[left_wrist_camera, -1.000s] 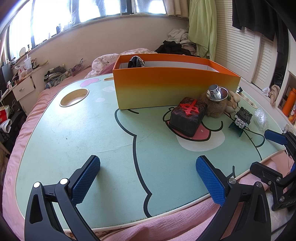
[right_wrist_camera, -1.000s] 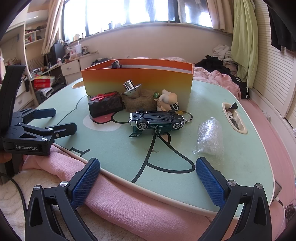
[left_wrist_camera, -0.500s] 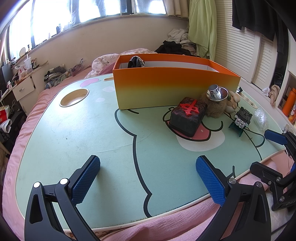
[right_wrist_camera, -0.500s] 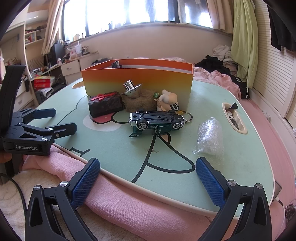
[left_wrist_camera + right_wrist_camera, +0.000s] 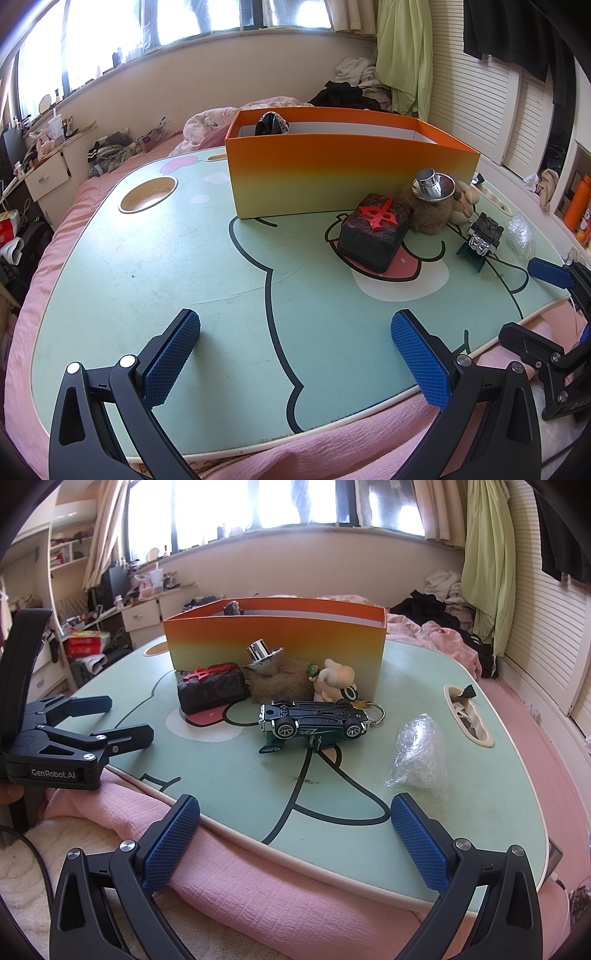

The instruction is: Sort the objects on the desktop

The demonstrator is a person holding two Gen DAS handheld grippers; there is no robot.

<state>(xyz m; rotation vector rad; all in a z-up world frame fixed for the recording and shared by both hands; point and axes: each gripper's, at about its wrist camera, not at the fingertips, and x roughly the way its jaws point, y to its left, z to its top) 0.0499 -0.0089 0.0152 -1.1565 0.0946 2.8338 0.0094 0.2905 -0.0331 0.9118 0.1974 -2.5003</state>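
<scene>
Both claws were held spread with nothing between the pads: the right gripper (image 5: pixel 295 834) at the near table edge over the pink blanket (image 5: pixel 258 878), the left gripper (image 5: pixel 295 354) over bare table (image 5: pixel 147 266).

Just ahead of the right gripper, slightly to its right, a crumpled clear plastic wrap (image 5: pixel 419 755) was seen; it was judged very light, soft and crushable, best pinched across its bulk. What, if anything, it contained could not be made out.

Farther ahead, near the centre line, a dark green toy car (image 5: pixel 316 723) lay on its side, judged rigid, light and smooth, best gripped across its narrow body. A key ring (image 5: pixel 375 712) touched its far end; whether the two were joined could not be told.

Beyond, to the left, a black block with a red character (image 5: pixel 210 686) appeared stiff and the heaviest, to be taken across its short sides. A brown fur tuft (image 5: pixel 284 681) bearing a chrome funnel-shaped piece (image 5: pixel 262 655) looked soft and slippery in turn; a small figurine (image 5: pixel 334 681) stood beside it.

Farthest, the orange box (image 5: pixel 277 646) hid its interior, apart from one dark object (image 5: pixel 271 123) at its rim.
</scene>
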